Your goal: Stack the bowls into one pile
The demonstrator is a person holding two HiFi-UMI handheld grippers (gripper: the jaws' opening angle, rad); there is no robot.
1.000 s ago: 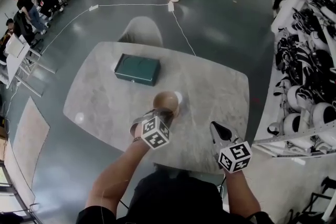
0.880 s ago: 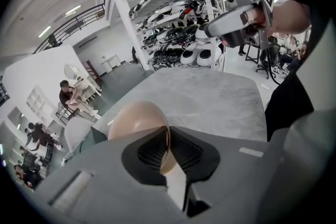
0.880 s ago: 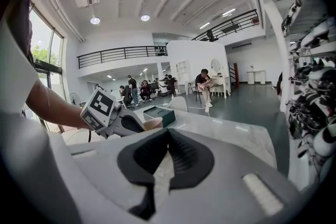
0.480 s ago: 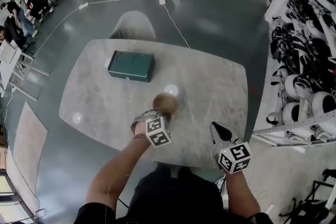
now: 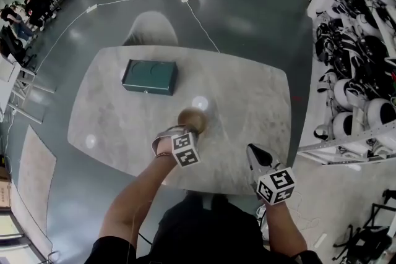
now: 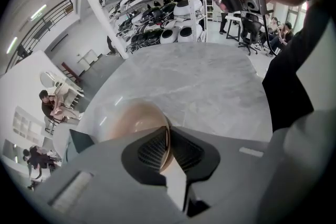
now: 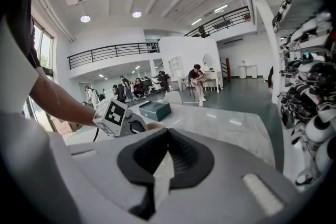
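The left gripper (image 5: 185, 132) has its jaws drawn in narrow, pinched on the rim of a brown bowl (image 5: 193, 120). The thin wall of the bowl stands edge-on between the two ribbed pads. The bowl is on the near side of the green box (image 5: 149, 76) and a little to its right, over the middle of the marble table (image 5: 247, 96). I cannot tell whether its base rests on the tabletop or hangs just above it.

The right gripper (image 5: 253, 154) is well to the right of the green box, at the table's near edge. Its jaws are pressed together with nothing between them, and it touches nothing.

The left gripper view alone shows the grip: one pad is inside the bowl, the other outside, and the pale inner surface curves away to the left. The head view only shows the bowl sitting at the gripper's tip.

The right gripper view looks across the table at the left gripper's marker cube (image 7: 113, 115), with the green box behind it and seated people (image 7: 195, 77) far beyond. From above, the head view adds a white chair (image 5: 151, 31) just past the green box. It also shows a rack (image 5: 359, 71) of white and black gear, well off to the box's right.
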